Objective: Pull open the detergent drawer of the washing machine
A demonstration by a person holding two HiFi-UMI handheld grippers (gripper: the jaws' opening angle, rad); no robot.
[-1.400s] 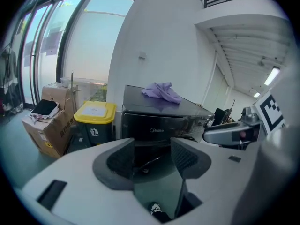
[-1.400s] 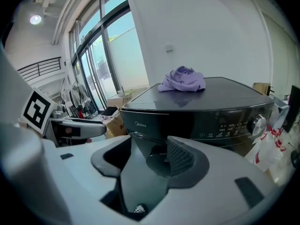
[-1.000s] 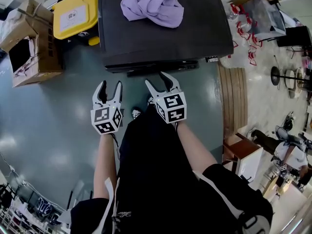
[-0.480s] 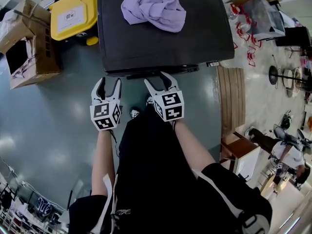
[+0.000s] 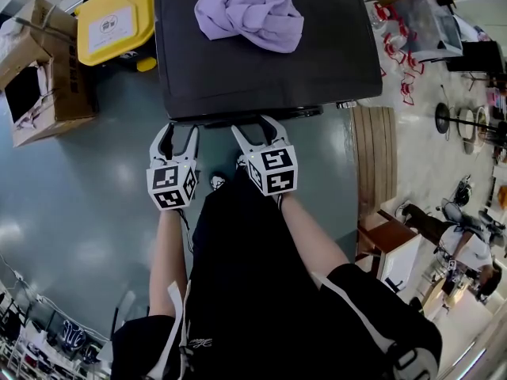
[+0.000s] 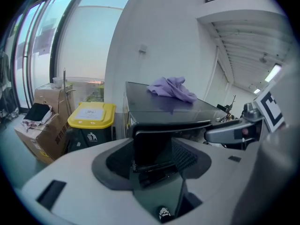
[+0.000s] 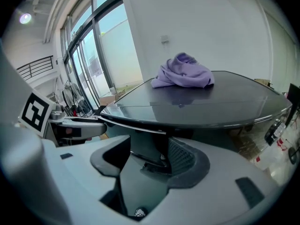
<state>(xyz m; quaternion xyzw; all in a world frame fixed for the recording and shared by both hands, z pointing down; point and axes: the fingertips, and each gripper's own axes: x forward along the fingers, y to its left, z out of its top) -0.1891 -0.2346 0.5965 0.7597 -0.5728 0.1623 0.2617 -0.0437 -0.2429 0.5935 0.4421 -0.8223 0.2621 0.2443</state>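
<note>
Fingers of the left gripper (image 5: 176,135) and right gripper (image 5: 257,129) stand wide apart, holding nothing. Just ahead of both pairs is the dark front edge of the washer (image 5: 317,70), framed between each pair. The drawer cannot be told apart on that front. Beyond the fingers, a purple cloth (image 5: 249,10) lies on top.

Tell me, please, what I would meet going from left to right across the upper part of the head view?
cardboard box → yellow bin → washing machine
</note>
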